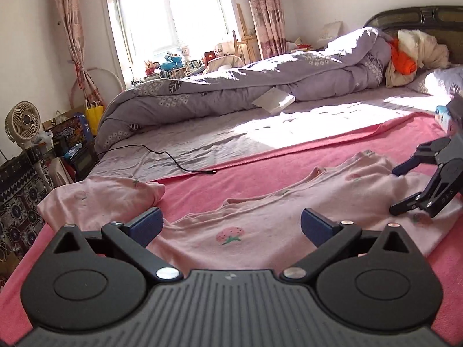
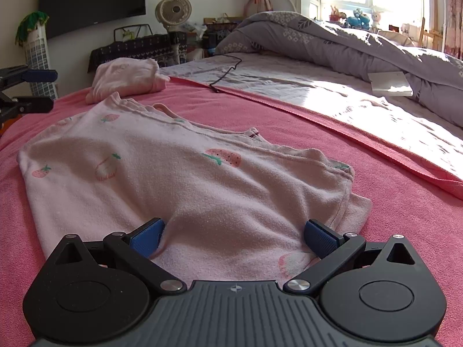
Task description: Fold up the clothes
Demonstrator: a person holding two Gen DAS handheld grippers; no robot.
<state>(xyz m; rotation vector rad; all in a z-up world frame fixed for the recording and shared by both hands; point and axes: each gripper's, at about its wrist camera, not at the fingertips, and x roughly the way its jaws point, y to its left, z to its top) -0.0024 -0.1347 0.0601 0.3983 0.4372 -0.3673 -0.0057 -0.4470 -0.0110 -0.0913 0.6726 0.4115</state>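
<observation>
A pale pink garment with strawberry prints (image 1: 260, 219) (image 2: 179, 185) lies spread and partly folded on the pink blanket (image 1: 254, 170) (image 2: 289, 121). My left gripper (image 1: 230, 224) is open, its jaws wide apart just above the garment's near edge. My right gripper (image 2: 234, 235) is open too, its blue pads (image 2: 319, 238) resting at the garment's edge with cloth bulging between them. The right gripper also shows in the left wrist view (image 1: 402, 188), at the garment's far end. The left gripper shows at the left edge of the right wrist view (image 2: 40, 89).
A second pink garment (image 1: 101, 196) (image 2: 130, 78) lies bunched on the blanket's corner. A black cable (image 1: 162, 156) (image 2: 228, 72) runs over the grey sheet. A rolled purple duvet (image 1: 246, 86) and a white book (image 1: 273, 99) lie beyond. Furniture and a fan (image 1: 21, 124) stand past the bed's end.
</observation>
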